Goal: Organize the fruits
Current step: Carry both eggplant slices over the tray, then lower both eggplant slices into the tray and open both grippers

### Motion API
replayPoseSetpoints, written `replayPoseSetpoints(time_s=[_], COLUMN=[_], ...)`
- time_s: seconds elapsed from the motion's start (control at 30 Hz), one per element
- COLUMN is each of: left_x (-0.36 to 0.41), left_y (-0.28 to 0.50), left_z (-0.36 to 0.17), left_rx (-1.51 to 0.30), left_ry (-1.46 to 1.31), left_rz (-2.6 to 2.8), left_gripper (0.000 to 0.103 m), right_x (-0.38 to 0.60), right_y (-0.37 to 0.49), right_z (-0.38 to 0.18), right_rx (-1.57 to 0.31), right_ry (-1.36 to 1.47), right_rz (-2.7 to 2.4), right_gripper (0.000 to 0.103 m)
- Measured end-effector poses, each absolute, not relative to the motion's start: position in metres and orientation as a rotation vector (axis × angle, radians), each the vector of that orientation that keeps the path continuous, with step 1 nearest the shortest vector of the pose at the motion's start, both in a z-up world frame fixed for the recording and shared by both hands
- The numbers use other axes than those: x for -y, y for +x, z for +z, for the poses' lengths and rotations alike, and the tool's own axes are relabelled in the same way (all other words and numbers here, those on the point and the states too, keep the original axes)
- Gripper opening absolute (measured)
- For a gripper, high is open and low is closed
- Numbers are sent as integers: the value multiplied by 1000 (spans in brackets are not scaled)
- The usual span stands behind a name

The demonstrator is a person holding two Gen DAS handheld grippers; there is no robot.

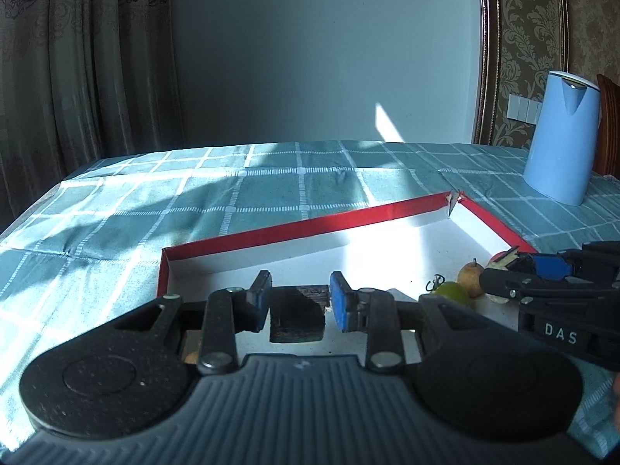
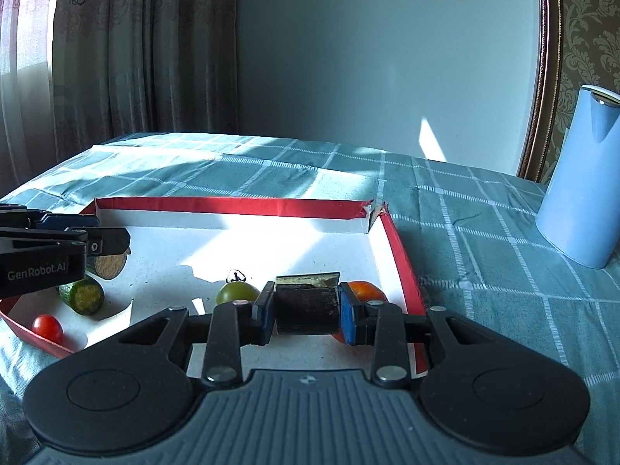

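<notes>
A shallow red-rimmed white tray [image 1: 294,228] [image 2: 232,207] lies on the table. In the left wrist view my left gripper [image 1: 298,304] stands around a dark cut fruit piece [image 1: 296,316], pads close beside it with small gaps. In the right wrist view my right gripper [image 2: 306,310] is shut on a dark block-like fruit piece [image 2: 308,306]. In the tray lie a green tomato [image 2: 237,292] [image 1: 451,292], an orange tomato [image 2: 364,290], a red cherry tomato [image 2: 47,327], a cut cucumber piece [image 2: 82,294] and a small pear [image 1: 471,277].
A light blue kettle [image 1: 562,139] [image 2: 585,186] stands on the teal checked tablecloth [image 1: 193,201] to the right of the tray. Curtains hang behind the table's far left edge. The tray's far right corner [image 1: 453,201] is torn.
</notes>
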State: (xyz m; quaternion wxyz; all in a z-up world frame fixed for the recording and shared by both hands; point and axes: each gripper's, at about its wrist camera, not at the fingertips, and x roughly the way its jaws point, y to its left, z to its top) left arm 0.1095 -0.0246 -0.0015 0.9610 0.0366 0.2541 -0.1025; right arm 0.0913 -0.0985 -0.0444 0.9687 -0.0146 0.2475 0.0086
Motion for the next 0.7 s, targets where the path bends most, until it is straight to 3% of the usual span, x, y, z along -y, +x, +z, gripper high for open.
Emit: replayPoseSetpoints(time_s=[0.5, 0.57, 0.7], left_x=[22, 23, 22], left_y=[133, 133, 134], left_z=[-15, -16, -19], left_rx=[-552, -551, -556], left_ry=[61, 73, 76], left_rz=[-148, -143, -127], left_gripper=[30, 33, 51], right_x=[91, 91, 94], right_y=[92, 91, 90], right_z=[-51, -52, -52], right_rx=[-505, -501, -499], right_ry=[-45, -44, -21], right_rz=[23, 23, 29], right_gripper=[32, 32, 32])
